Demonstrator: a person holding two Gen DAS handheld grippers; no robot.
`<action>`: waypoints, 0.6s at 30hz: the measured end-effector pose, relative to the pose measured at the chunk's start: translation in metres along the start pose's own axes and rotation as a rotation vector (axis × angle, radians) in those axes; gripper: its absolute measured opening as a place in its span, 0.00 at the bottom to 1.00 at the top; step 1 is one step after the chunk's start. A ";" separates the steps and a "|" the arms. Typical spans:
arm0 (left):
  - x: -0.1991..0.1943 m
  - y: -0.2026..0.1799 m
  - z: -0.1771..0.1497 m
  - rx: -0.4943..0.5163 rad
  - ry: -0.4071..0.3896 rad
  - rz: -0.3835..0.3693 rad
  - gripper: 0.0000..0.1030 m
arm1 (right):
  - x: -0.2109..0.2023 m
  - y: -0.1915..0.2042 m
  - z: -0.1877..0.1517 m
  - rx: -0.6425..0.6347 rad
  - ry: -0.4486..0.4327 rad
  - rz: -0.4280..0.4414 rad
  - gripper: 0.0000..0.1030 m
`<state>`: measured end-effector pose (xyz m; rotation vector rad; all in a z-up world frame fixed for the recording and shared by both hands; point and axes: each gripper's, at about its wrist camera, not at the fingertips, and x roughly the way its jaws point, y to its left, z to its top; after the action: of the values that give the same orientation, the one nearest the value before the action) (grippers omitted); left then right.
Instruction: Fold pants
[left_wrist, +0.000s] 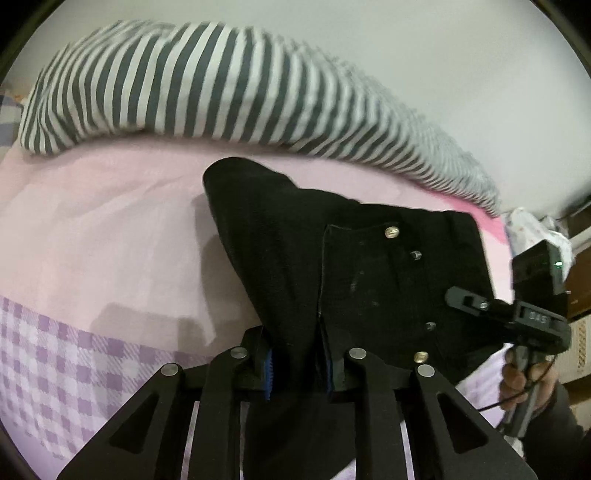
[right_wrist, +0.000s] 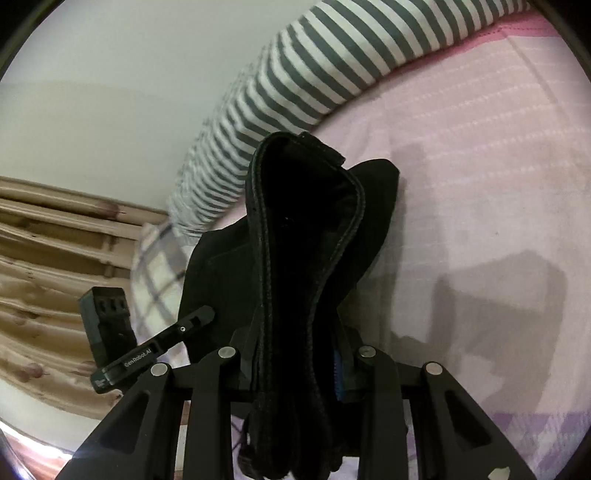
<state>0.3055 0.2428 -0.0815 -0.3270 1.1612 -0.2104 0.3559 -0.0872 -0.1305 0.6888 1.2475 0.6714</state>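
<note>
The black pants (left_wrist: 266, 236) hang bunched above a pink bed sheet (left_wrist: 110, 221), with metal buttons showing on the fly. My left gripper (left_wrist: 299, 369) is shut on a fold of the fabric between its blue pads. To the right, a finger (left_wrist: 465, 300) of my right gripper reaches the pants' far edge, with a person's hand (left_wrist: 524, 376) behind it. In the right wrist view my right gripper (right_wrist: 295, 369) is shut on the thick stitched waistband of the pants (right_wrist: 306, 229). A finger (right_wrist: 195, 319) of the left gripper shows at the left against the cloth.
A long grey-and-white striped pillow (left_wrist: 221, 85) lies along the far side of the bed against a pale wall. A purple checked blanket (left_wrist: 48, 350) covers the near part. A beige curtain (right_wrist: 55, 295) hangs beyond the bed's end.
</note>
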 end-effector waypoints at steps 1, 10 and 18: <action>0.001 0.003 -0.003 0.008 -0.001 0.012 0.28 | 0.001 -0.002 0.000 -0.010 -0.001 -0.016 0.27; 0.010 -0.019 -0.017 0.114 -0.088 0.216 0.44 | -0.005 0.018 -0.017 -0.173 -0.053 -0.293 0.48; -0.030 -0.045 -0.053 0.168 -0.192 0.407 0.44 | -0.023 0.060 -0.067 -0.332 -0.133 -0.437 0.55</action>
<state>0.2457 0.2031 -0.0590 0.0406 0.9891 0.0803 0.2811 -0.0612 -0.0819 0.1715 1.0827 0.4441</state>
